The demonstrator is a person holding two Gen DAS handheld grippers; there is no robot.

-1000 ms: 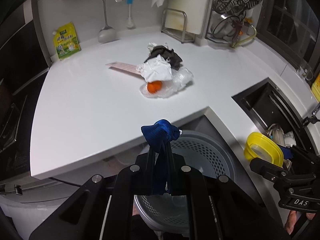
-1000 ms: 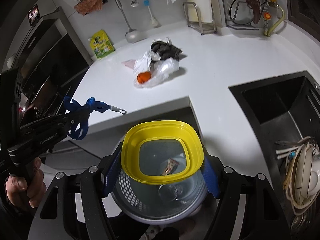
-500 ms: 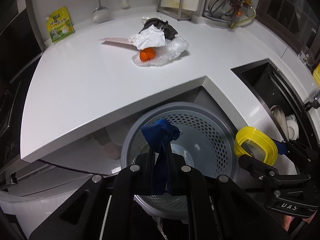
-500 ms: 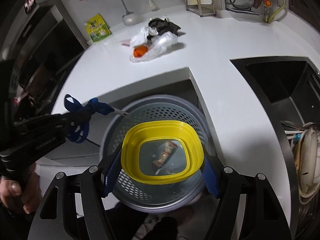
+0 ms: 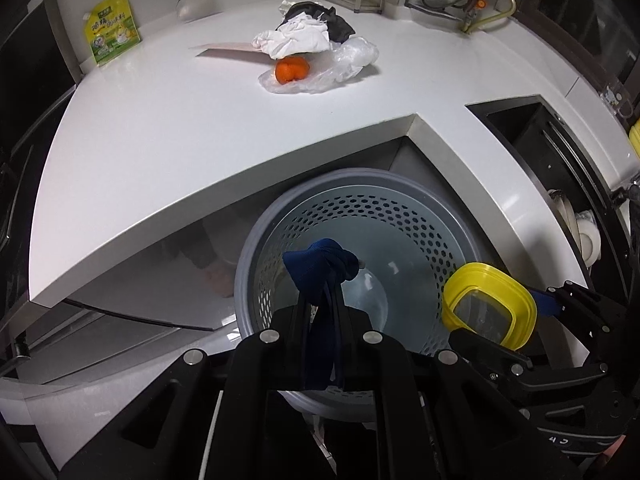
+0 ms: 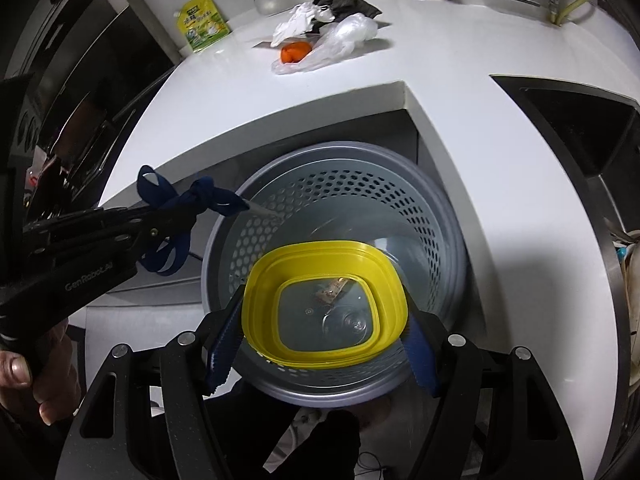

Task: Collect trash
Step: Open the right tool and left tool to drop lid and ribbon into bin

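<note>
Left gripper point(image 5: 322, 276): I have it clenched on a knotted blue fabric strap point(image 5: 320, 266), over the bin.
Right gripper point(image 6: 320, 328): I grip a squarish yellow lid point(image 6: 324, 306) with a clear centre, blue ridged pads on its sides.
Bin point(image 6: 436, 216): round grey plastic, perforated wall, standing under the counter's notch.
Counter point(image 5: 160, 136): smooth white; crumpled white paper point(image 5: 296, 40), an orange point(image 5: 292, 70) and a clear bag point(image 5: 340, 66) lie heaped far back.
Change: both grippers have dropped closer to the bin; it fills more of my views.
</note>
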